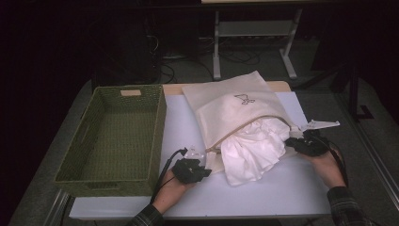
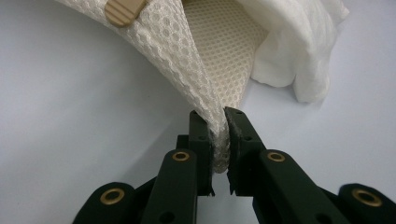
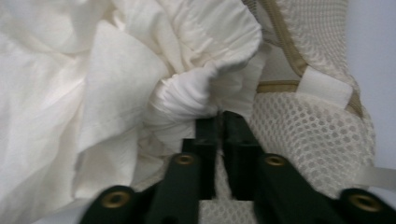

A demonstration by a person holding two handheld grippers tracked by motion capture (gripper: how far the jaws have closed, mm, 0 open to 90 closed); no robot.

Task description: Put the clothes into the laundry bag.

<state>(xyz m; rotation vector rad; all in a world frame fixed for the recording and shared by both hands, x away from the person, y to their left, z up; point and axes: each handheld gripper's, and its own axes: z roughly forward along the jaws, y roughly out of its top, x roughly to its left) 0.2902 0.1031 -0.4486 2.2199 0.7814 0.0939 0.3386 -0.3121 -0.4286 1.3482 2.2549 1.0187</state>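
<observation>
a green woven basket (image 1: pixel 113 139) sits on the left part of the pale table top (image 1: pixel 263 197), open side up, a small tan label (image 1: pixel 130 92) on its far wall. beyond the table, white metal desk legs (image 1: pixel 216 44) and loose cables (image 1: pixel 169 70) lie on the dim floor.

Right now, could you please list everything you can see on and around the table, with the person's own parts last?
Mesh laundry bag: one, cream, table's middle, mouth open toward the person.
White cloth: one bundle, spilling from the bag's mouth.
Woven basket: one, olive green, table's left.
Table: one, pale top.
Left gripper: black, shut on the bag's corner.
Right gripper: black, jaws closed on the white cloth.
Hands: two, plaid sleeves, bottom edge.
</observation>
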